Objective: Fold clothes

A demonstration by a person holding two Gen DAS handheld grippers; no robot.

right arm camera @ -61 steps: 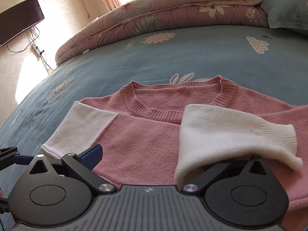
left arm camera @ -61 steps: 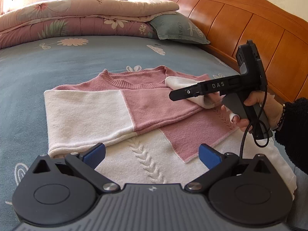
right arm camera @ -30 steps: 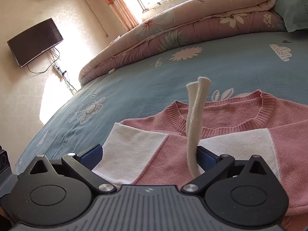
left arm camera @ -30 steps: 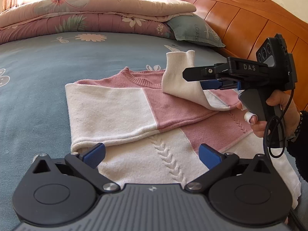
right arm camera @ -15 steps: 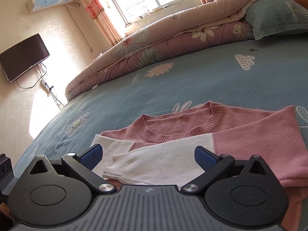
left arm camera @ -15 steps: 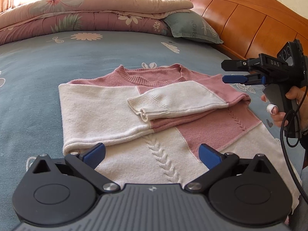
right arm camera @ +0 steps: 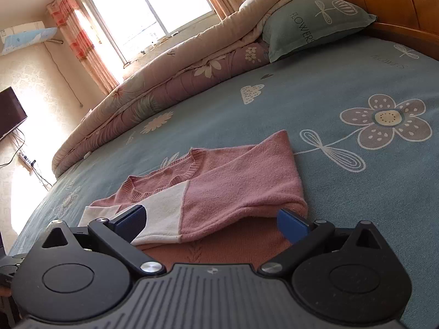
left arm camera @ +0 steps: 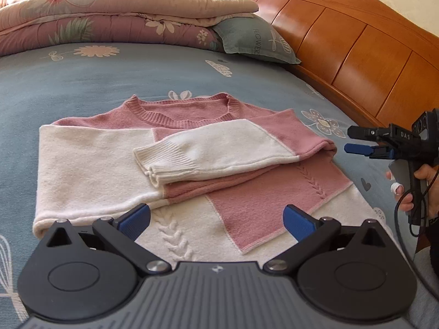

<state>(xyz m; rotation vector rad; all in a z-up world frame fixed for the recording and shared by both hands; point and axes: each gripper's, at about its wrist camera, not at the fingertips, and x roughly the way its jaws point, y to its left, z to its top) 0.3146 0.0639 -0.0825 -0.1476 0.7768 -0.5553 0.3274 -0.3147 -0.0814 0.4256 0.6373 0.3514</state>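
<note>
The bed [left arm camera: 82,82] with its blue flowered sheet carries every item seen. A wooden headboard [left arm camera: 356,41] stands along its far right edge. A folded quilt [left arm camera: 109,13] lies at the far end, a green pillow [left arm camera: 255,41] touching it. The pink-and-white sweater [left arm camera: 247,205] lies flat mid-bed, neckline away from the cameras. Both sleeves are folded across the chest; the right sleeve [left arm camera: 214,150] lies on top, cuff pointing left. The left gripper [left arm camera: 216,219] hovers over the hem, jaws apart, holding nothing. The right gripper [left arm camera: 354,141], held by a hand [left arm camera: 411,186], sits just beside the sweater's right shoulder fold, jaws apart, empty.
</note>
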